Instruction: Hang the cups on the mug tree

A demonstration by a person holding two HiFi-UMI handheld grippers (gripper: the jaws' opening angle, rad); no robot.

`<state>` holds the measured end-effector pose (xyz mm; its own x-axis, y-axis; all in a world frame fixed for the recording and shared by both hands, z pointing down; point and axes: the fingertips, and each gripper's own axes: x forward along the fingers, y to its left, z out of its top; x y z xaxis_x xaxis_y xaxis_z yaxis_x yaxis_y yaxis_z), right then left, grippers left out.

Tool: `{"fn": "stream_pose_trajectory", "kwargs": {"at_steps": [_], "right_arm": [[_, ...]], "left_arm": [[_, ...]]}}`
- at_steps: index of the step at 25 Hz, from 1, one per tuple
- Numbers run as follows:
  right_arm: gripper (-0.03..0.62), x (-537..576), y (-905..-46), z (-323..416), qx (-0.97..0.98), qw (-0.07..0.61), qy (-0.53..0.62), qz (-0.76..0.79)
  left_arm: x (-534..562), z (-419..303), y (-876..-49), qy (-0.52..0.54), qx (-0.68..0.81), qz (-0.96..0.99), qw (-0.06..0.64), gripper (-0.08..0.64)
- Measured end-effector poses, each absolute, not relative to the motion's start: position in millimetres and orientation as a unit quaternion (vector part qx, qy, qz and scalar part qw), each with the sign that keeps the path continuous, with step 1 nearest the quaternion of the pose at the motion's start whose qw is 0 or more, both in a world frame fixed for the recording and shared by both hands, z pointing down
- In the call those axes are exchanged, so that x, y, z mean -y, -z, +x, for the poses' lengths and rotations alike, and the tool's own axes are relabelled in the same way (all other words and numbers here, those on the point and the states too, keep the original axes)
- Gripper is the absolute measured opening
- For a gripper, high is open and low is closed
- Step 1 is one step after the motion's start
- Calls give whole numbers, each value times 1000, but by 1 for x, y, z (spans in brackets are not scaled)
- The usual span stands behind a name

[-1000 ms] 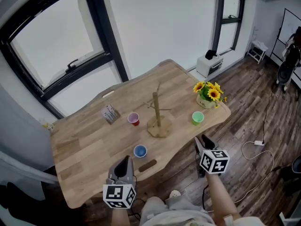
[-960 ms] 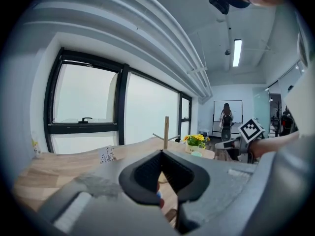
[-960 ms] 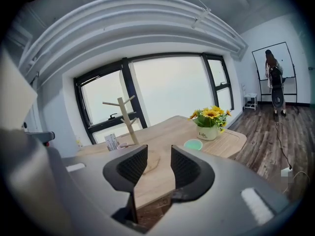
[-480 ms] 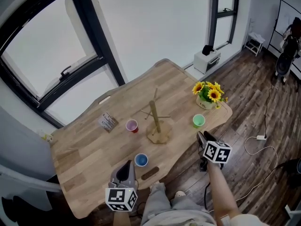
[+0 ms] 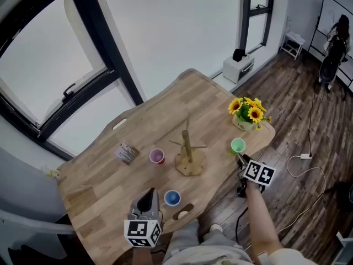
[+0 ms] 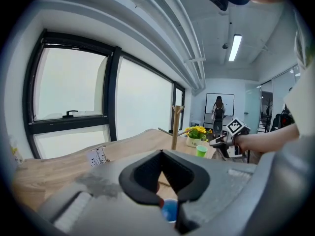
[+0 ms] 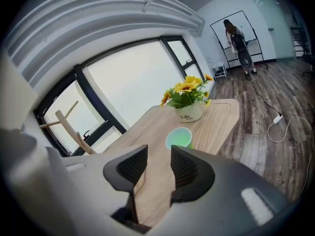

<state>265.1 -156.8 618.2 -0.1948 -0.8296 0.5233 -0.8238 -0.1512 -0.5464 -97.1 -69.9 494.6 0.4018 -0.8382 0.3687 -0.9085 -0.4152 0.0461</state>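
We've hung nothing: pink cup (image 5: pixel 156 156), blue cup (image 5: pixel 172 197), green cup (image 5: pixel 237 146) sit on the table (image 5: pixel 105 181). Right tongs (image 5: pixel 241 159) gape empty, green cup at twelve o'clock; left tongs (image 5: pixel 146 196) closed, empty.

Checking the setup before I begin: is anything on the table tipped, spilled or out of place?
Nothing stands out. The pink cup, blue cup and green cup stand upright, the mug tree stands straight, and the flowerpot is unspilled.
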Motion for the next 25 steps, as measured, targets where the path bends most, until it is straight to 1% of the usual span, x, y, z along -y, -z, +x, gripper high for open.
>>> {"fn": "stream_pose_trajectory", "kwargs": {"at_steps": [8,19,22,25], "right_arm": [[140,175,-646,277,-600,49,481,-638],[146,186,-687,299,-516,121,550,-646],[138,188,-693,304,-500,133,558,-649],[115,190,-697,307,-489,140,564,-651]], "left_arm": [[93,-99,-505,-154,505,839,130,0],[112,-63,-521,-168,443,870,137,1],[118,-51,-524,-172,424,879,136,2],[121,-41,-528,-175,408,885,137,2]]}}
